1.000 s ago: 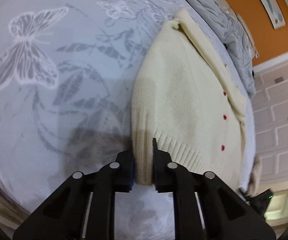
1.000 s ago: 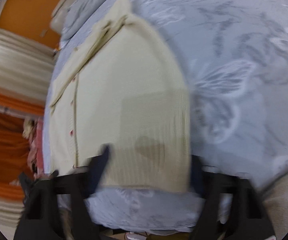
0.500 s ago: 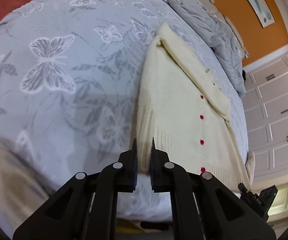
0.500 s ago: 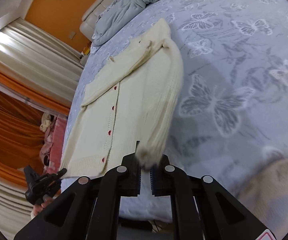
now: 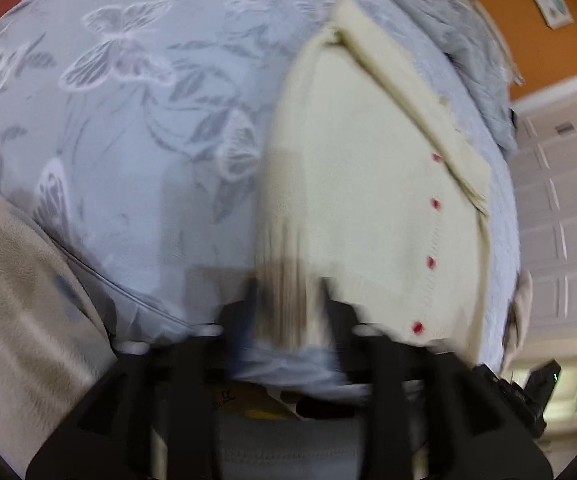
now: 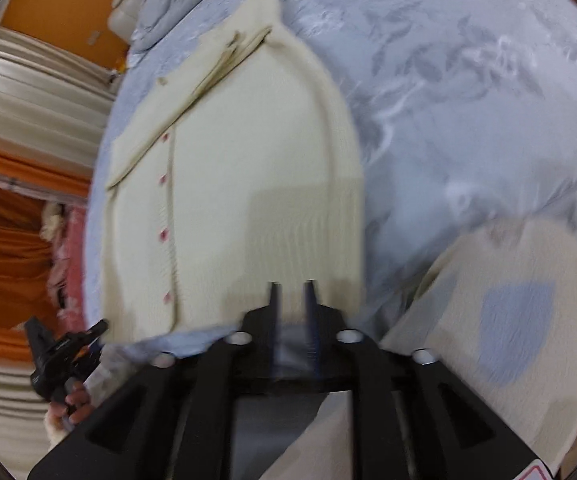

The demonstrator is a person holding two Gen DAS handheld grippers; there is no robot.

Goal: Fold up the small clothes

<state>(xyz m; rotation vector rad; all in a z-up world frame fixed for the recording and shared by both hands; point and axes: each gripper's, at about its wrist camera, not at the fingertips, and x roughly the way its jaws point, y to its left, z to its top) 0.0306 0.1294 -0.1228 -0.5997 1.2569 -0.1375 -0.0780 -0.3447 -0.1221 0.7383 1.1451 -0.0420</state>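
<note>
No writing can be read; a dark scribble low in the left view is too blurred. One cream cardigan (image 5: 368, 200) lies flat on the butterfly-print bedspread (image 5: 128, 120), right of centre in the left view and centre-left in the right view, with four red buttons (image 5: 431, 263) showing. The left gripper (image 5: 288, 300) is opening, its hem corner between the smeared jaws. The right gripper (image 6: 291, 300) is opening at the hem, nothing clearly pinched.
</note>
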